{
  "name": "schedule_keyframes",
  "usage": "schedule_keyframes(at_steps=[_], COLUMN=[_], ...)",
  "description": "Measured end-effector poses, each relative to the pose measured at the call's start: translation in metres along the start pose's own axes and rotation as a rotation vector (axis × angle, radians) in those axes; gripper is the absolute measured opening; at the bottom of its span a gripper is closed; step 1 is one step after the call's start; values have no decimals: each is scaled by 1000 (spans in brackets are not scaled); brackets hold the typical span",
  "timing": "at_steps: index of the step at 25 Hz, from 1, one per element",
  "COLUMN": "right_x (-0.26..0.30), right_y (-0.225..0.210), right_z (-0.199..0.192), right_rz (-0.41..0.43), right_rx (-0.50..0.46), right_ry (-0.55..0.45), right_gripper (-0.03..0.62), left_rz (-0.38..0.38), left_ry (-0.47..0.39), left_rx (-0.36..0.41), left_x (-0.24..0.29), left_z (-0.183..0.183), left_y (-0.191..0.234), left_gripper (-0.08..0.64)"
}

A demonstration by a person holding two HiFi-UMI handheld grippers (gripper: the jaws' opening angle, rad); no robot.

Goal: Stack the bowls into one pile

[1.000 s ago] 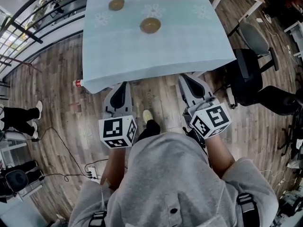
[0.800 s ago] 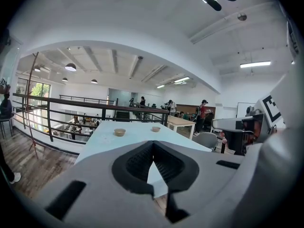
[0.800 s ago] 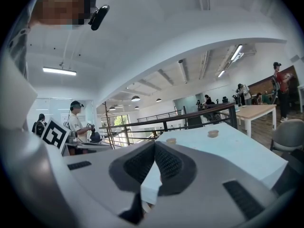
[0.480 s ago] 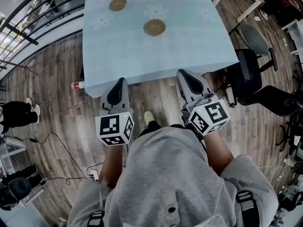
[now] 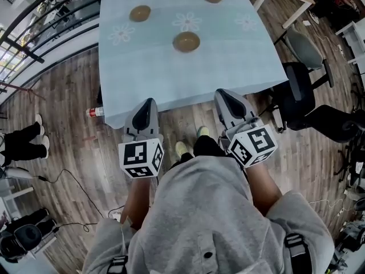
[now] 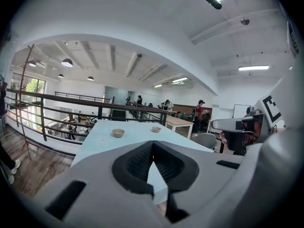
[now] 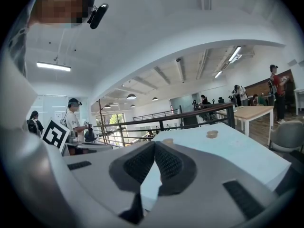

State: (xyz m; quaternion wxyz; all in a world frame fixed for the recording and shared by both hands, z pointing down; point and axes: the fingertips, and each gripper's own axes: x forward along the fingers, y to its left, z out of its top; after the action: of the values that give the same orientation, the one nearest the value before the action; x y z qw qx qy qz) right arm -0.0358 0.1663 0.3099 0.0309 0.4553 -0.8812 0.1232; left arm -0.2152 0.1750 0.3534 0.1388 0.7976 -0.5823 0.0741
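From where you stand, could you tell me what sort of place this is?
Probably an open-plan office or lab on an upper level: a railing seems to overlook a lower floor, and office chairs stand near the cloth-covered table.

Three brown bowls (image 5: 186, 41), upright, well apart

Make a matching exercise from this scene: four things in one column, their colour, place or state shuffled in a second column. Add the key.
Things
1. bowl nearest the person
2. left gripper
3. tablecloth
4. black office chair

Descriptions
A. pale blue with white flower prints
B. on the wood floor, at the head view's right
C. brown, upright, not yet stacked
D. jaws shut, nothing between them

Pairs: 1-C, 2-D, 3-A, 4-B
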Motion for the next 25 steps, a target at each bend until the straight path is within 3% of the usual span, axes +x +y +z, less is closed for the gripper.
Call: schedule_keyframes(at_steps=[12, 25], right_x=[52, 141], right_y=[-36, -123], right_z=[7, 45], right_rz=[26, 22], right_rx=[16, 37], right_ry=[-22, -27], right_gripper=[26, 26], left_rz=[10, 2], left_ry=[5, 44], left_rx=[28, 51], left_x=[55, 179], left_z=[13, 54], left_y=[13, 33], left_gripper=[17, 17])
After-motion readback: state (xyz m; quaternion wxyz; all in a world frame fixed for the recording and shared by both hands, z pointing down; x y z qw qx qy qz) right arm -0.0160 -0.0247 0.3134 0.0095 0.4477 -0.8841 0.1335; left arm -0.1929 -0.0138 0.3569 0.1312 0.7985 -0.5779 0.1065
